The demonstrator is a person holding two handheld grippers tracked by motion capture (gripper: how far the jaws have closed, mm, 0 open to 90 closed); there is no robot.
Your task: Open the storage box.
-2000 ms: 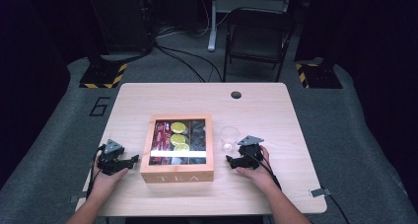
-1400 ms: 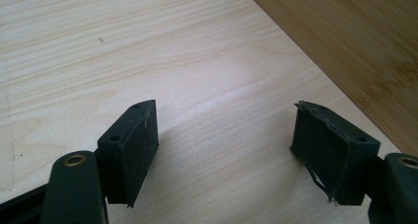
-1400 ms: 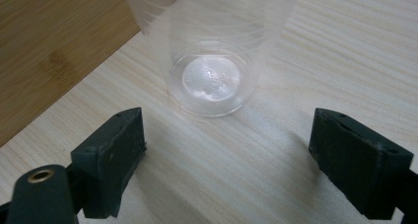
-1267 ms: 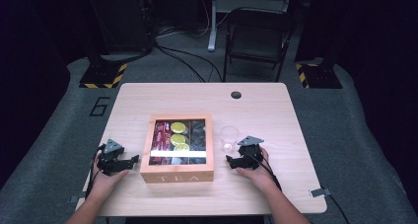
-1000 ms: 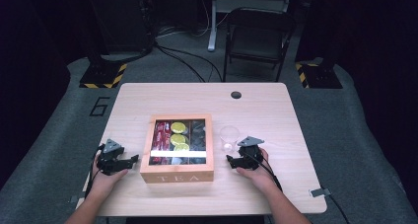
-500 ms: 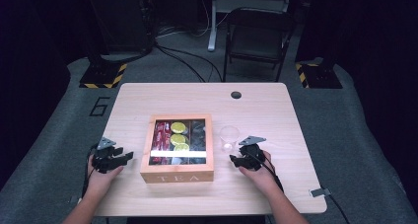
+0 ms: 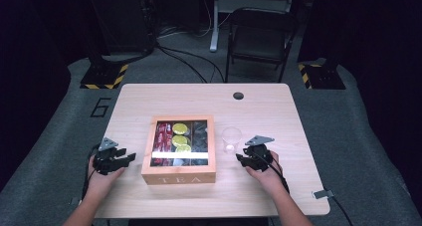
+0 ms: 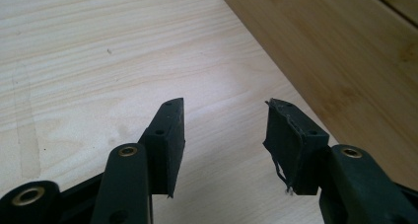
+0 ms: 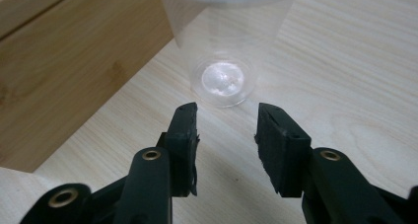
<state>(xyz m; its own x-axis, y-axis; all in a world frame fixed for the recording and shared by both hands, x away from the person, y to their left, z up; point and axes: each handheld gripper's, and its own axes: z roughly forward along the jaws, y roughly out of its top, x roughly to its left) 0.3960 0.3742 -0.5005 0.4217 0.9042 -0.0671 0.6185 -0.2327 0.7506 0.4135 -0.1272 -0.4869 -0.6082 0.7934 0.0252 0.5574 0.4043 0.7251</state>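
A wooden tea box with a window lid sits mid-table, with red and yellow packets showing inside. Right of it stands an empty clear plastic cup. My left gripper rests on the table left of the box. In the left gripper view its jaws have just been closing, still apart with nothing between them, beside the box wall. My right gripper sits just short of the cup. Its jaws have also been closing and hold nothing, with the box at their left.
The light wooden table has a round cable hole at the back. A black folding chair stands on the grey floor behind the table, with cables running across it. Bare tabletop lies around the box and the cup.
Both pairs of jaws have narrowed. The left hand has shifted slightly away from the box, and the right gripper has lifted a little near the cup.
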